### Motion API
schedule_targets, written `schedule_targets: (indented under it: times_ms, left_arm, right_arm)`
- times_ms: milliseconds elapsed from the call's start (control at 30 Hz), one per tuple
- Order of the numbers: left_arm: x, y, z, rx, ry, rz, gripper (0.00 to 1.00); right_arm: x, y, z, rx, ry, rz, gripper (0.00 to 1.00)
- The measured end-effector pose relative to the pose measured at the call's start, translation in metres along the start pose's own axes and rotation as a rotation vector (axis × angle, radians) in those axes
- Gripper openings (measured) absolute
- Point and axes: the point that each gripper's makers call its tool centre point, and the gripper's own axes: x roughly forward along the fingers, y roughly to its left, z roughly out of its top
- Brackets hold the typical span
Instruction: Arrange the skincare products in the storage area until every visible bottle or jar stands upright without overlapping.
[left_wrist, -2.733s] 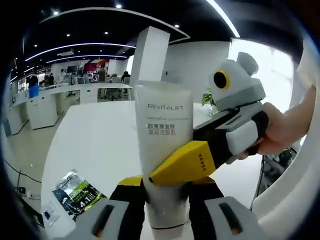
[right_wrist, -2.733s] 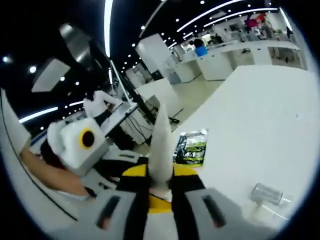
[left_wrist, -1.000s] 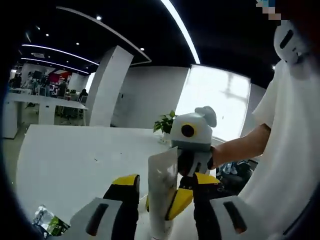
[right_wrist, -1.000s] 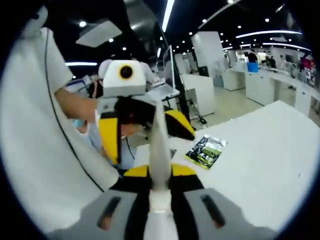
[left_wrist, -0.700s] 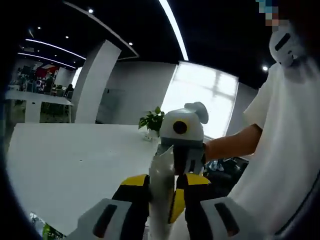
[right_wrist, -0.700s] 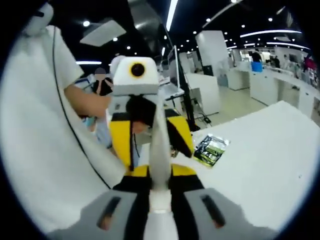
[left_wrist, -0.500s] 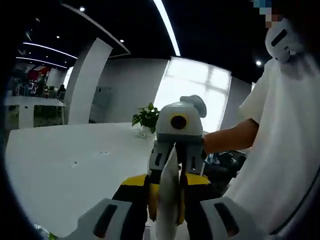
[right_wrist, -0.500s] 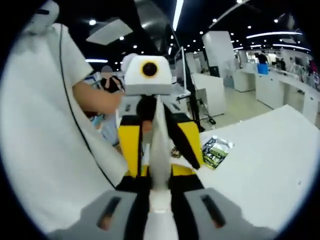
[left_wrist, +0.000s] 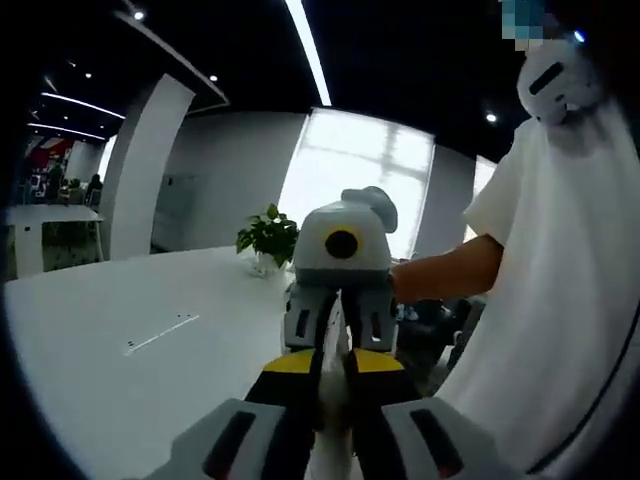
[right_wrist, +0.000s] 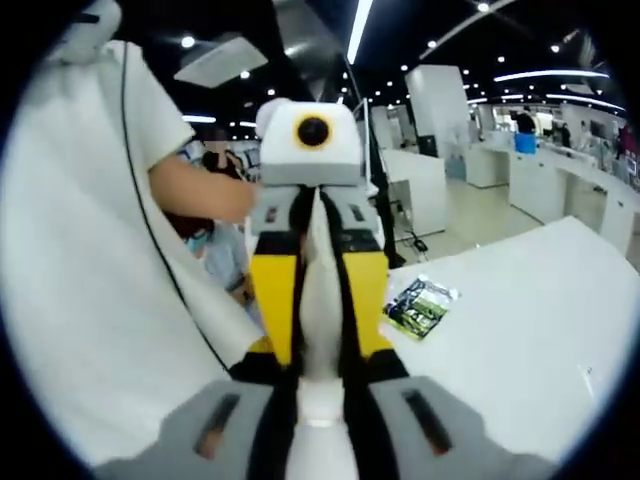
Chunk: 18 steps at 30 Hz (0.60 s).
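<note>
A white squeeze tube (left_wrist: 336, 335) is held up in the air, edge-on to both cameras. My left gripper (left_wrist: 335, 368) is shut on the tube, its yellow pads pressed against both flat sides. Opposite it, my right gripper (left_wrist: 338, 322) comes in head-on and clamps the same tube. In the right gripper view the tube (right_wrist: 321, 330) rises as a thin white strip between the jaws of my right gripper (right_wrist: 320, 368), which is shut on it. The left gripper (right_wrist: 320, 290) faces that camera with a yellow jaw on each side of the tube.
A white table (right_wrist: 520, 340) lies below, with a green and black sachet (right_wrist: 420, 305) near its edge. A person in a white shirt (left_wrist: 560, 300) stands close beside the grippers. A potted plant (left_wrist: 265, 240) stands at the far end of the table (left_wrist: 120, 370).
The tube has turned from flat-on to edge-on in the left gripper view, and the left jaws have narrowed onto it. The two grippers now face each other squarely along the tube.
</note>
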Motion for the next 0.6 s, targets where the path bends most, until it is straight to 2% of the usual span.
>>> schedule_targets:
  times_ms: [167, 333, 400, 433, 467, 533, 567, 600]
  left_arm:
    - [0.002, 0.005, 0.008, 0.026, 0.019, -0.001, 0.08]
    - [0.001, 0.006, 0.019, 0.027, 0.007, -0.002, 0.08]
    - [0.001, 0.009, 0.022, 0.025, 0.008, 0.014, 0.07]
    - [0.0, 0.015, 0.023, 0.017, 0.015, 0.044, 0.07]
    - [0.0, 0.018, 0.024, 0.02, 0.018, 0.064, 0.07]
    - [-0.001, 0.026, 0.028, 0.03, 0.016, 0.115, 0.07]
    - [-0.002, 0.031, 0.033, 0.029, 0.007, 0.149, 0.07]
    - [-0.003, 0.035, 0.035, 0.034, 0.003, 0.166, 0.07]
  right_arm:
    - [-0.006, -0.007, 0.007, 0.039, -0.047, -0.033, 0.16]
    - [-0.012, -0.011, 0.02, 0.104, -0.158, -0.065, 0.17]
    - [-0.014, -0.018, 0.024, 0.133, -0.204, -0.108, 0.19]
    - [-0.016, -0.024, 0.023, 0.154, -0.221, -0.157, 0.2]
    - [-0.016, -0.026, 0.023, 0.164, -0.223, -0.173, 0.21]
    - [-0.016, -0.033, 0.017, 0.175, -0.212, -0.238, 0.27]
    - [-0.014, -0.038, 0.009, 0.167, -0.186, -0.295, 0.3]
    - [-0.011, -0.04, 0.003, 0.156, -0.163, -0.323, 0.33]
